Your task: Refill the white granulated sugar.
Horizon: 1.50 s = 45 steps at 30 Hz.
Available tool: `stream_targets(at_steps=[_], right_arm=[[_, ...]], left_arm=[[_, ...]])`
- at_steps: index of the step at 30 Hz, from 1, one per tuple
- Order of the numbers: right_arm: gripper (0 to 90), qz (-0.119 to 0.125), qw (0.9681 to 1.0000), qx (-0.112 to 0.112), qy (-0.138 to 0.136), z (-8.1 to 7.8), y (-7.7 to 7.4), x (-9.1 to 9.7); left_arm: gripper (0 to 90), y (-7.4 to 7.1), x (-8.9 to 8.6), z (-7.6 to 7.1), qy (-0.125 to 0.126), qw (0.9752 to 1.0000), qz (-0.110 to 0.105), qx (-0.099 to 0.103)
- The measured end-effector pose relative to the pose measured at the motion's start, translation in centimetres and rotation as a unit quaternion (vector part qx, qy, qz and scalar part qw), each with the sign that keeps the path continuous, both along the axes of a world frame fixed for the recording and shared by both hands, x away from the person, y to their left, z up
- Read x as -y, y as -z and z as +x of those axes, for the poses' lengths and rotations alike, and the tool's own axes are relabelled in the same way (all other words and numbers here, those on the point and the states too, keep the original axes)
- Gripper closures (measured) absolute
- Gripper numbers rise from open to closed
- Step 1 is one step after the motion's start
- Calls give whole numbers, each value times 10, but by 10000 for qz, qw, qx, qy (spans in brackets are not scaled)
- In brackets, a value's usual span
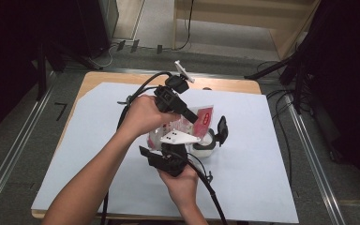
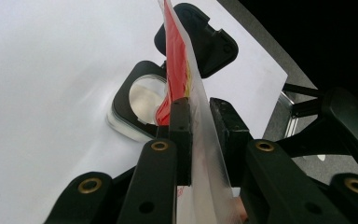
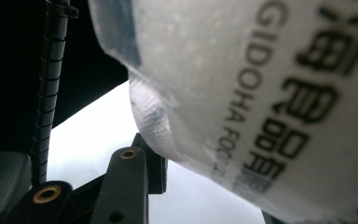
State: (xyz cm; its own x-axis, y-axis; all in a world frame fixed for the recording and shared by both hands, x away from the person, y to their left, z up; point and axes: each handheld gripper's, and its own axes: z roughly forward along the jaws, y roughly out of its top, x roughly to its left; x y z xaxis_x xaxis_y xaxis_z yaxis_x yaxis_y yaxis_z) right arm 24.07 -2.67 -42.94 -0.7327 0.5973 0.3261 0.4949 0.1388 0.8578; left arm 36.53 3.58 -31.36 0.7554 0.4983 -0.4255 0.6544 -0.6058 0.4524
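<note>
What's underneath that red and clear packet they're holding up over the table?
Below the packet sits a square container with a dark rim, open, its black lid hinged back. Its inside looks pale and bare where visible; the packet and left gripper cover part of it. Beneath is white paper.

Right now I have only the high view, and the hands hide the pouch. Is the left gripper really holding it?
Observer: Yes. In the left gripper view, the left gripper is shut on the pouch, which stands edge-on between its jaws.
Operator: What lies below it?
Observer: A container, with its black lid flipped open.
Operator: And the other one?
Observer: In the right gripper view, the pouch's printed face is pressed close to the camera. One jaw of the right gripper sits beside the pouch's sealed edge, but I cannot tell whether it is shut.
</note>
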Motion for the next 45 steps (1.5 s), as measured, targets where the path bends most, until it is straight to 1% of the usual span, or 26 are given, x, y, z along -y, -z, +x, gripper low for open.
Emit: stream_targets(at_steps=[2,3,10,12,20,29,36,38,45], right_arm=[[638,11,10000,-14,6,0,0,0],[638,6,10000,-22,8,0,0,0],[639,25,10000,-87,3,1,0,2],[640,34,9999,-99,4,2,0,2],[639,40,10000,-84,9,1,-2,2],[639,62,10000,-67,6,1,-2,3],[639,94,9999,-68,10,1,-4,3],[639,114,9999,-69,16,1,-4,3],[639,122,9999,-51,29,0,-5,4]], left_arm=[[805,0,1,1,-25,10000,34,-4],[805,1,1,2,-11,10000,1,-16],[804,1,2,3,-27,10000,12,-38],[805,0,2,3,-24,10000,52,-34],[803,0,2,4,23,10000,24,-46],[801,-1,4,2,5,10000,13,-33],[800,-4,6,2,43,10000,77,-39],[800,-4,6,2,17,10000,39,-35],[796,-5,6,0,57,10000,22,-23]])
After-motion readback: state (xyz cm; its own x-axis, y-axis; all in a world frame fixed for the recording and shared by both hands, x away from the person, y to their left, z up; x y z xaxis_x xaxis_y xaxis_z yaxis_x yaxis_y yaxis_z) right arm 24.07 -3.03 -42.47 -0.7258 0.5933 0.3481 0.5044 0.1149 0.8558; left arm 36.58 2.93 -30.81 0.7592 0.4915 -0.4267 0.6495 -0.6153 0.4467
